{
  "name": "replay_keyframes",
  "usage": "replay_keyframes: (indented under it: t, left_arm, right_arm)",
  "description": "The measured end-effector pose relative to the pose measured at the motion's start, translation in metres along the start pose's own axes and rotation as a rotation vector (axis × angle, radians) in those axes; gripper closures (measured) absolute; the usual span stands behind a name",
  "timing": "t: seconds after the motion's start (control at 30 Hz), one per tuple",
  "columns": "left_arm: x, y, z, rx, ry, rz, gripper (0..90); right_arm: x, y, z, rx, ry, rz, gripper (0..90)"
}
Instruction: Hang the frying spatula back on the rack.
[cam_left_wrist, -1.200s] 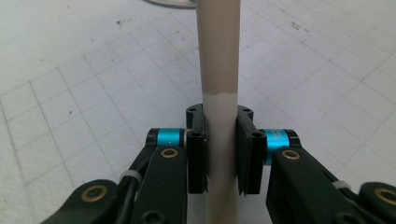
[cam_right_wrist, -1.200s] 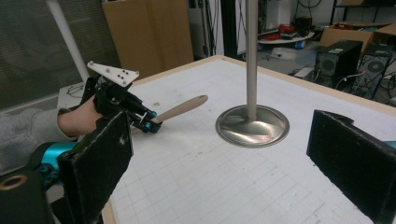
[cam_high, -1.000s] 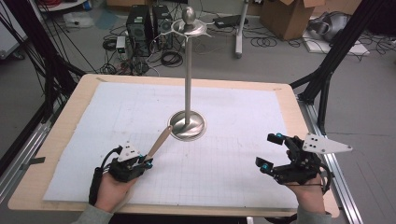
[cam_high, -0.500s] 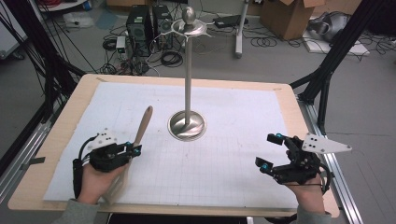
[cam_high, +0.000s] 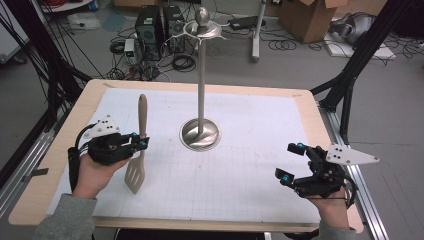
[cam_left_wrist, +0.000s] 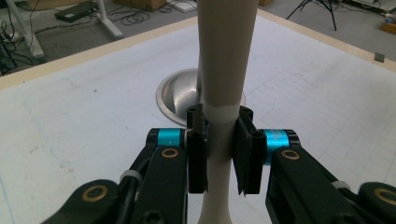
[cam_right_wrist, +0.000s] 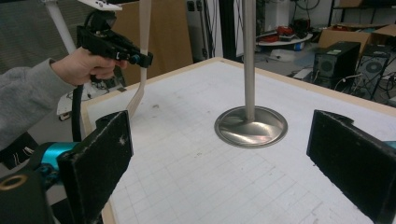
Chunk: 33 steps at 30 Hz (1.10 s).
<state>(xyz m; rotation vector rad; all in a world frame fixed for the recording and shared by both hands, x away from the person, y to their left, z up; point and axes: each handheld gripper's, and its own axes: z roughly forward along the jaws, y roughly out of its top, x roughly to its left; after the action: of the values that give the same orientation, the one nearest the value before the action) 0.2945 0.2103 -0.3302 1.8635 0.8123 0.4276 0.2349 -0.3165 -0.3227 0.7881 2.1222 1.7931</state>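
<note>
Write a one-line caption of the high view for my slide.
Left tool holds a spatula upright beside the metal stand; right tool rests open.

Robotics lab: desktop computer towers (cam_high: 159, 26) and loose cables (cam_high: 181, 61) on grey floor beyond the table (cam_high: 300, 100), cardboard boxes (cam_high: 309, 17) far right, black rig struts (cam_high: 361, 55) alongside.

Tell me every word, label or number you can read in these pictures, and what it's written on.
No readable text anywhere.
Spatula, held in the left gripper: plain, no marking.
Stand: bare metal, no marking.
Mat: printed grid lines, no figures legible.
Right gripper: no lettering visible.
Cardboard boxes and computer towers on the floor: any labels are too small and blurred to read.
</note>
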Motion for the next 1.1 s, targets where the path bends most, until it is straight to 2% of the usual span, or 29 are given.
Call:
replay_keyframes:
  t: [0.23, 0.53, 0.77, 1.0, 1.1]
  left_arm:
    - [0.006, 0.018, -0.004, 0.006, -0.009, 0.032, 77.1]
    - [0.018, 0.044, -0.008, 0.005, -0.044, 0.055, 77.1]
    - [0.024, 0.062, -0.007, 0.0, -0.1, 0.08, 77.0]
    - [0.031, 0.078, -0.003, 0.001, -0.141, 0.088, 77.0]
    - [0.034, 0.084, -0.003, 0.001, -0.173, 0.091, 77.0]
  right_arm:
    - [-0.002, -0.001, -0.001, -0.004, -0.003, 0.009, 6.0]
    - [-0.004, -0.002, -0.002, -0.01, 0.001, 0.013, 6.0]
    - [-0.005, -0.003, -0.002, -0.007, 0.005, 0.021, 6.0]
    - [-0.004, -0.003, -0.003, -0.009, 0.004, 0.023, 6.0]
    - [-0.005, -0.003, -0.005, -0.016, -0.001, 0.029, 6.0]
